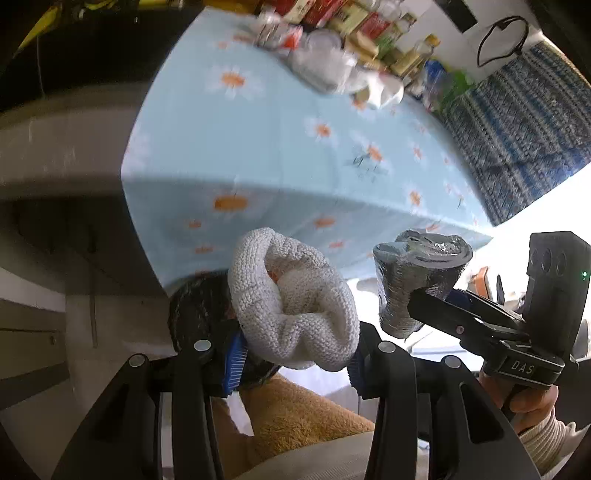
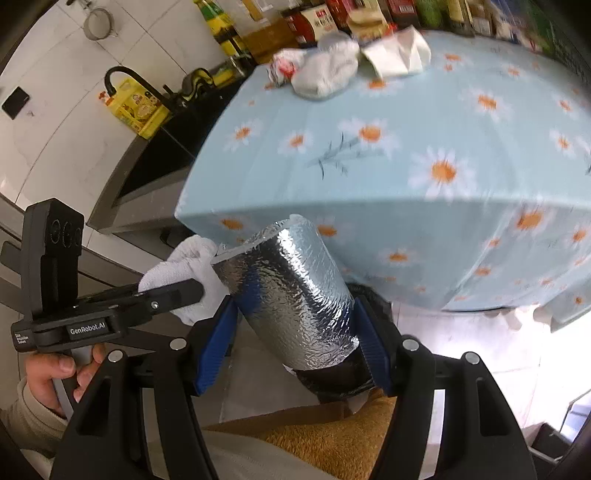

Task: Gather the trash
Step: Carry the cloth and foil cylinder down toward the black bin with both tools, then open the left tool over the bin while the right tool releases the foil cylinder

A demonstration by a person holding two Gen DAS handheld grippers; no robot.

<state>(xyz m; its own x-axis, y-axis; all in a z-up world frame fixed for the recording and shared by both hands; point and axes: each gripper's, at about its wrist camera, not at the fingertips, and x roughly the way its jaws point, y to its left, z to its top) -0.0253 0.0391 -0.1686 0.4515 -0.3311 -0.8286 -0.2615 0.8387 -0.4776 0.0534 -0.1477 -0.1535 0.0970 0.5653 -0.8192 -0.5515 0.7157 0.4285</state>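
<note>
- Silver foil wrapping [image 2: 291, 295] is seen clamped between the blue pads of the right gripper [image 2: 295, 321], lower centre of the right wrist view; the jaws are closed partway onto it.
- White knitted cloth [image 1: 295, 302] is held in the left gripper [image 1: 295, 354], lower centre of the left wrist view, jaws closed against its bulk.
- Both pieces are carried off the table [image 2: 369, 184], below its near edge, above what appears to be a black bag [image 1: 195, 310] — its opening cannot be made out.
- Risk is judged as follows: the foil may crush and slip, and the soft cloth may snag on a pad at release.
- More crumpled trash [image 2: 325, 74] is noted at the table's far end, upper centre, just in front of packed boxes and bottles [image 2: 332, 18], which would crowd any later reach.
</note>
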